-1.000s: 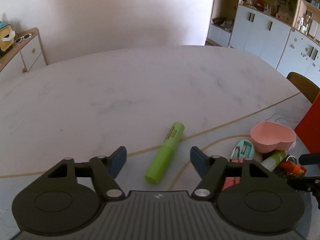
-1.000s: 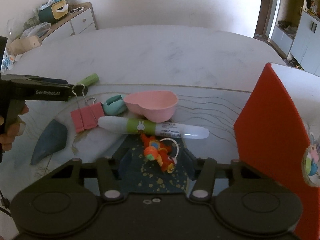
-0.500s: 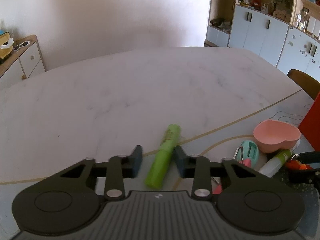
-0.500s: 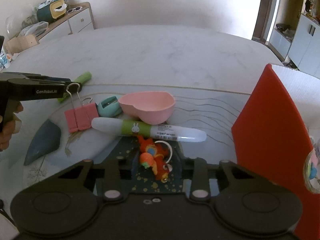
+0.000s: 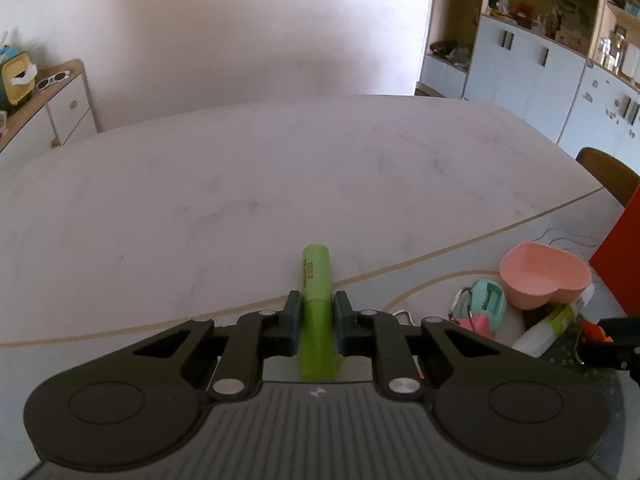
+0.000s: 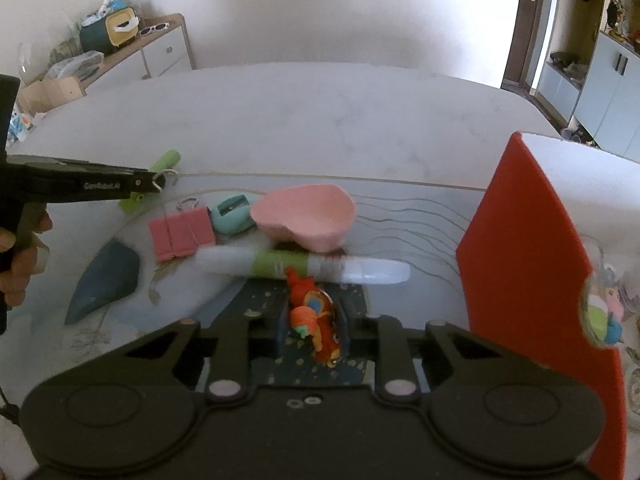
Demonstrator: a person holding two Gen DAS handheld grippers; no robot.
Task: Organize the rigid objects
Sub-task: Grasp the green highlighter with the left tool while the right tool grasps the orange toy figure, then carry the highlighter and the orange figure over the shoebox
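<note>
My left gripper [image 5: 316, 312] is shut on a lime-green highlighter [image 5: 316, 272], which points straight ahead over the marble table [image 5: 280, 184]. In the right wrist view the same gripper [image 6: 154, 182] comes in from the left, with the highlighter [image 6: 164, 160] sticking out past it. My right gripper [image 6: 314, 320] is closing on an orange and red toy keychain [image 6: 312, 308]. The toy sits between the pads, which touch its sides. Just beyond lie a white and green marker [image 6: 272, 264], a pink heart-shaped bowl [image 6: 308, 216], a teal sharpener [image 6: 232, 216] and a pink binder clip [image 6: 180, 232].
A tall red box [image 6: 528, 260] stands close on the right, with small figurines behind it. A person's hand [image 6: 20, 256] holds the left gripper's handle. A chair back [image 5: 608, 172] shows at the table's right edge. Cabinets line the walls.
The left jaws closed onto the highlighter, which now points straight ahead. The right jaws narrowed around the orange toy and the gripper crept forward; the marker looks blurred.
</note>
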